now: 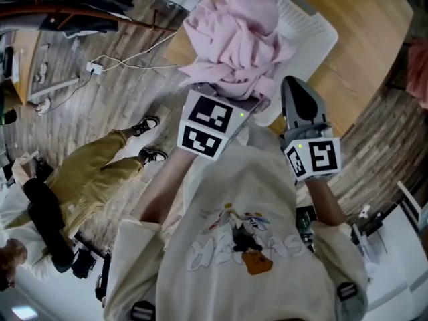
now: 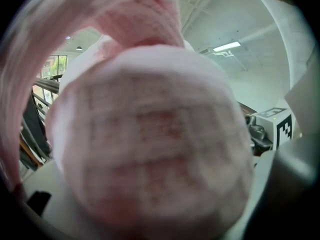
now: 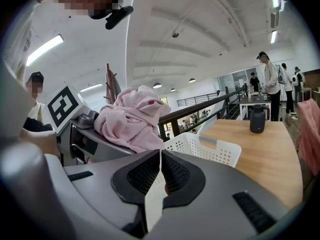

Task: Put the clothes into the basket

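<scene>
A bundled pink garment (image 1: 234, 39) hangs over a white perforated basket (image 1: 314, 32) that stands on a wooden table (image 1: 368, 39). My left gripper (image 1: 224, 102) is under the bundle and carries it; its jaws are buried in the cloth. In the left gripper view the pink garment (image 2: 150, 134) fills nearly everything. My right gripper (image 1: 295, 93) is just right of the bundle, shut and empty. In the right gripper view its pads (image 3: 172, 171) meet, with the pink garment (image 3: 132, 121) heaped on the left gripper and the basket (image 3: 210, 151) beyond.
A black jug (image 3: 257, 119) stands on the table (image 3: 255, 149). More pink cloth (image 1: 418, 79) hangs at the right edge. A person in tan trousers (image 1: 87, 179) sits on the floor at left, near cables (image 1: 93, 67). Other people stand far off.
</scene>
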`<state>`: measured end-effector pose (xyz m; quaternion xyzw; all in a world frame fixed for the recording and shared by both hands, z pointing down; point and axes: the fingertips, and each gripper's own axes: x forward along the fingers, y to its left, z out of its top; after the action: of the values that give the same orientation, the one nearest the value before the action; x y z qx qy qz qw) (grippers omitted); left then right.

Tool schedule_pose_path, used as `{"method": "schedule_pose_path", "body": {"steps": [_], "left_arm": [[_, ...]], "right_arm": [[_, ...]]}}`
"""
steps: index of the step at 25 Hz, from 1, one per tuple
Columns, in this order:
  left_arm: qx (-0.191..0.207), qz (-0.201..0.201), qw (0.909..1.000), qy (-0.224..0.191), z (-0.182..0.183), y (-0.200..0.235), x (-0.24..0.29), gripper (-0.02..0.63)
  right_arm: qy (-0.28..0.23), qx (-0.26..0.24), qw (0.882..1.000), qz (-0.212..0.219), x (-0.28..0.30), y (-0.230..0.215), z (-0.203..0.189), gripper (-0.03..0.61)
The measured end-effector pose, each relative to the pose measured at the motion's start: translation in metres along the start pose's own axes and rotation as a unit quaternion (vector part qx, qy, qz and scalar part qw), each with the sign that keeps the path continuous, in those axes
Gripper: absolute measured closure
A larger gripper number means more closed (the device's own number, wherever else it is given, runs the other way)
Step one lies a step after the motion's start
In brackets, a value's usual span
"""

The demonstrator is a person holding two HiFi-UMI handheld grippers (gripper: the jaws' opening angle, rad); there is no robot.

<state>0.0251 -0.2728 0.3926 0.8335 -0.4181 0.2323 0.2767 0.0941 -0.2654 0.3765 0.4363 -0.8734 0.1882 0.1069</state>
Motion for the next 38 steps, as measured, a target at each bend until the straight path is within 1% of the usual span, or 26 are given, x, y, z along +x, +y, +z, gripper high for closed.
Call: {"method": "schedule_pose_path", "body": {"steps": [4,7,12,15,19,23,29,32,35,38], "left_arm": [[-0.001,-0.004,0.9999,0.013,0.0,-0.001,0.021,0.183],[-0.003,-0.008,0.9998,0.02,-0.001,0.0,0.033,0.183],[0.002,-0.021,0.999,0.039,-0.008,0.0,0.039,0.183],[0.009,-0.029,0.9985,0.046,-0.009,-0.001,0.042,0.183],[0.017,-0.028,0.9986,0.043,-0.008,0.0,0.045,0.184],[0.018,-0.029,0.9982,0.05,-0.017,0.001,0.051,0.184],[0.005,-0.037,0.9978,0.055,-0.021,0.006,0.088,0.184],[0.0,-0.033,0.9981,0.053,-0.029,0.011,0.097,0.184],[-0.013,-0.03,0.9979,0.055,-0.033,0.013,0.101,0.184],[-0.006,-0.029,0.9971,0.07,-0.037,0.006,0.108,0.184]], "right_arm": [[0.018,0.008,1.0,-0.02,0.01,-0.021,-0.013,0.554],[0.022,0.015,0.999,-0.026,0.015,-0.032,-0.02,0.554],[0.027,0.017,0.999,-0.031,0.014,-0.031,-0.02,0.554],[0.027,0.013,0.999,-0.032,0.013,-0.03,-0.018,0.554],[0.026,0.01,0.999,-0.031,0.013,-0.024,-0.015,0.553],[0.031,0.002,0.999,-0.025,0.012,-0.022,-0.014,0.553],[0.046,0.001,0.999,-0.023,0.024,-0.049,-0.024,0.553],[0.048,-0.003,0.999,-0.022,0.028,-0.052,-0.029,0.552],[0.048,-0.006,0.999,-0.021,0.029,-0.055,-0.026,0.552],[0.048,-0.004,0.999,-0.021,0.024,-0.064,-0.022,0.552]]}}
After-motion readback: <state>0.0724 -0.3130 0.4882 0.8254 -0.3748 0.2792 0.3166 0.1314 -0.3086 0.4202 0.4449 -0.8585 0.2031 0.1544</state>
